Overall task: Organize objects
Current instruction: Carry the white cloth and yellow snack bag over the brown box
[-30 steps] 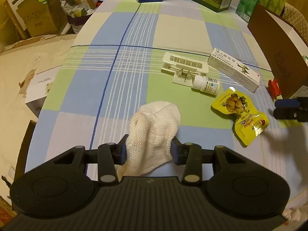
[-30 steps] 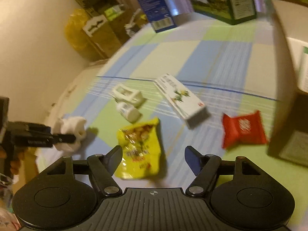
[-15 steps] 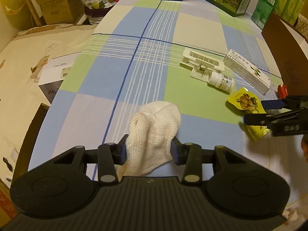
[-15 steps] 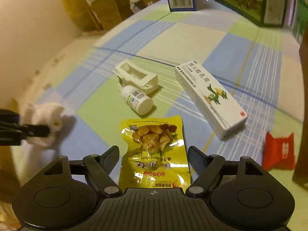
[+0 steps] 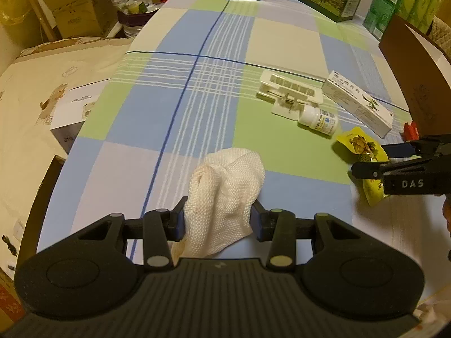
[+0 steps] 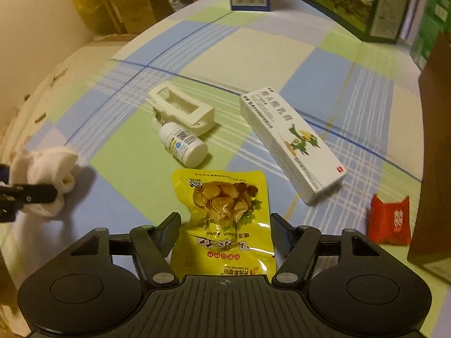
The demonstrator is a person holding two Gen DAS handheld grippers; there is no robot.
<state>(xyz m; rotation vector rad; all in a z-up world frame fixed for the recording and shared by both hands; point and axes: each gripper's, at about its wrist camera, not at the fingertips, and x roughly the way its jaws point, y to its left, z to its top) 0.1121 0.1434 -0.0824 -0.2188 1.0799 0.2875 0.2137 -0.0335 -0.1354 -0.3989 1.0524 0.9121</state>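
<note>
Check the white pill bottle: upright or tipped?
Tipped. The bottle lies on its side on the tablecloth, label showing along its length, against the white plastic holder.

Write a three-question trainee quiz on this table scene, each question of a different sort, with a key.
1. True or false: the left gripper is shut on the white knitted cloth.
2. What lies between the open jaws of the right gripper? A) yellow foil snack pouch B) red wrapped candy C) small white pill bottle
3. Fill in: the pill bottle lies on its side against the white plastic ____.

Key: 1 true; 2 A; 3 clip.
</note>
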